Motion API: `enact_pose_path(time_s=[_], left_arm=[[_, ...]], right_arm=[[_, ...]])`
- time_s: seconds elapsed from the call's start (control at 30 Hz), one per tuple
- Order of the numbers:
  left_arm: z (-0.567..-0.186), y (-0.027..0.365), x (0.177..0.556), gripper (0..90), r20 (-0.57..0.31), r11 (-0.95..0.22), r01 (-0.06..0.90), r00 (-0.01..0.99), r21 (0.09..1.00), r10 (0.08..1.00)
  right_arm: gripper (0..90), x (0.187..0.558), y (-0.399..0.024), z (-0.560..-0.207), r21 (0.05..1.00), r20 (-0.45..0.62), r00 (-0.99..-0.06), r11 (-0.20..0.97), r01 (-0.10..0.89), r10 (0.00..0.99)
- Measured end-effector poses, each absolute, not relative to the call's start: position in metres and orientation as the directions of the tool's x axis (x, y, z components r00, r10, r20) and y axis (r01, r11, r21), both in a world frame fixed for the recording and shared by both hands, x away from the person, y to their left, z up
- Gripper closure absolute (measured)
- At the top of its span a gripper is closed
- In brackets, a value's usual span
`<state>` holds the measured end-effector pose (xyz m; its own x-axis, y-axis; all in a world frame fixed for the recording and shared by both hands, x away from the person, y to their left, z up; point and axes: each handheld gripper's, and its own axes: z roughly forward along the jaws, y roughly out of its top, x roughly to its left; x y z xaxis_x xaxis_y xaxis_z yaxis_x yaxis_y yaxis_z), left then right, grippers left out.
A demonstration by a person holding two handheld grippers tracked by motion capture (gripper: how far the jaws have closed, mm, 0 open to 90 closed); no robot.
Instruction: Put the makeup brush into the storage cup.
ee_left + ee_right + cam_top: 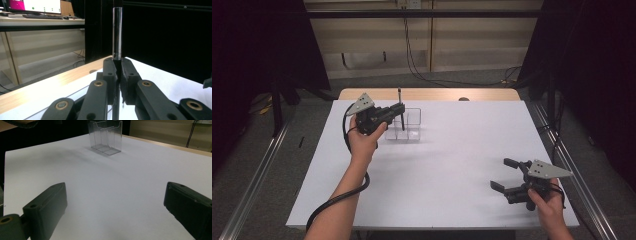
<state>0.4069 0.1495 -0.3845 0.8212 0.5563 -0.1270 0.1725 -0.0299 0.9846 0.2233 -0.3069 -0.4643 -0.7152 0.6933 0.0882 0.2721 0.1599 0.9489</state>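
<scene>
We are holding a dark pen (400,107) upright in the left tongs (399,111), over the clear plastic holder (409,126) that is standing toward the far left part of the tabletop (447,180), a little in from the far edge. In the left gripper view the jaws are pinching tight on the pen (117,33), which is rising straight up between them with its glossy barrel well above the pads and its lower end running down out of sight behind the jaws. We are judging that the upright hold is there so the pen can go tip-first down into one of the holder's narrow compartments; gripping it near the middle is leaving enough length below to enter the opening.

In the high view the pen's lower end is reaching the near-left part of the holder, but we cannot tell whether it is already inside a compartment or just above the rim. The holder (106,136) is divided by clear walls into several cells, and in the right gripper view those cells are looking empty.

The right tongs (508,175) are resting near the tabletop's near right corner, well apart from the holder, jaws standing wide and gripping nothing. We are reading that as keeping the idle hand clear of the working one while the left places the pen.
</scene>
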Motion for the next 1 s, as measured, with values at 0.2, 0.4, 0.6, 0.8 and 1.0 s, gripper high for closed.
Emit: enact_pose_path(time_s=[0.2,0.4,0.6,0.8,1.0], left_arm=[[-0.379,0.150,0.409,83.6,-0.109,-0.040,0.159,0.821,0.986,0.561],[-0.378,0.149,0.413,83.6,-0.117,-0.032,0.163,0.818,0.986,0.563],[-0.376,0.148,0.418,83.7,-0.115,-0.034,0.162,0.817,0.986,0.564],[-0.376,0.147,0.422,83.6,-0.117,-0.030,0.163,0.812,0.986,0.572],[-0.374,0.148,0.425,83.7,-0.119,-0.025,0.163,0.806,0.986,0.580]], right_arm=[[4.6,0.222,-0.308,-0.464,0.950,0.085,-0.715,0.160,0.268,0.694],[4.6,0.220,-0.309,-0.464,0.949,0.089,-0.710,0.156,0.273,0.699],[4.6,0.220,-0.310,-0.465,0.949,0.093,-0.706,0.152,0.276,0.702],[4.6,0.218,-0.311,-0.465,0.948,0.092,-0.706,0.156,0.279,0.702],[4.6,0.218,-0.310,-0.465,0.948,0.090,-0.708,0.158,0.277,0.701]])
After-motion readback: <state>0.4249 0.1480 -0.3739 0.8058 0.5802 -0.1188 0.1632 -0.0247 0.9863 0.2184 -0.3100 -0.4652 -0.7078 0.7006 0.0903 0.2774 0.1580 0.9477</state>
